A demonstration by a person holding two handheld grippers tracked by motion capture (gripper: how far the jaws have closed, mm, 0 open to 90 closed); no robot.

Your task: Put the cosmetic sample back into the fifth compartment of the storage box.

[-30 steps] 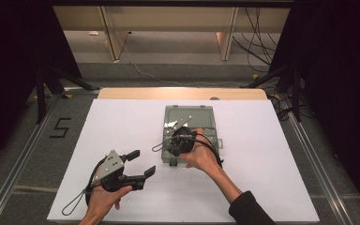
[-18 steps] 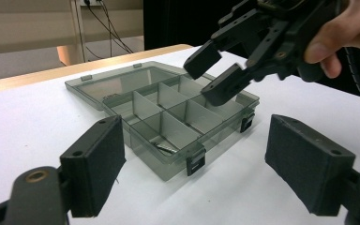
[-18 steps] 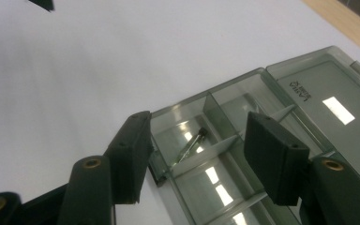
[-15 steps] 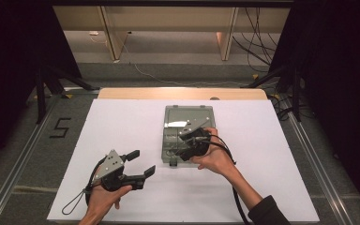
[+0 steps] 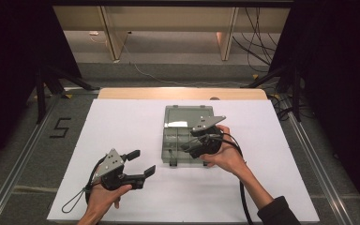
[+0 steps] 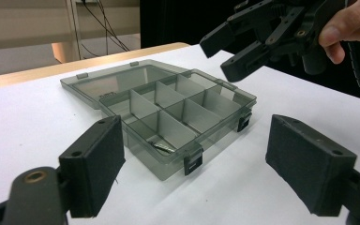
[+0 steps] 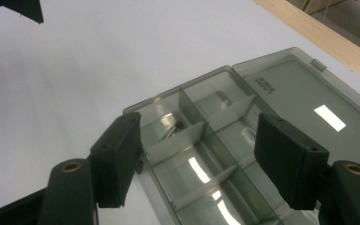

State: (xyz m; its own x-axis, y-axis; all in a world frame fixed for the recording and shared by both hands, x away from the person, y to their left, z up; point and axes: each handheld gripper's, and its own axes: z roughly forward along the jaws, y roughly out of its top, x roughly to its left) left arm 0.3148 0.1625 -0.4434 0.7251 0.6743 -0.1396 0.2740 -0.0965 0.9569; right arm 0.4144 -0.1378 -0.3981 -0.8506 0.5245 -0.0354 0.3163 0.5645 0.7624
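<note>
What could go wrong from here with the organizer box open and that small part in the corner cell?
1. The right gripper, jaws just opened and empty, hovers over the organizer box; dipping could catch a divider and drag the box.
2. The small metal part lies flat beside a wall, likely awkward to pinch.
3. The open lid lies flat behind; a nudge could swing it.

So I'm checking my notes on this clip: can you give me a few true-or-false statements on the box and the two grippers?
1. The compartment box lies open, lid flat behind it. True.
2. The right gripper clamps a screw. False: its jaws have just been opening, with nothing between them.
3. A small metal part lies in a corner compartment. True.
4. The left gripper rests inside the box. False: it is open, on the white table beside the box.
</note>
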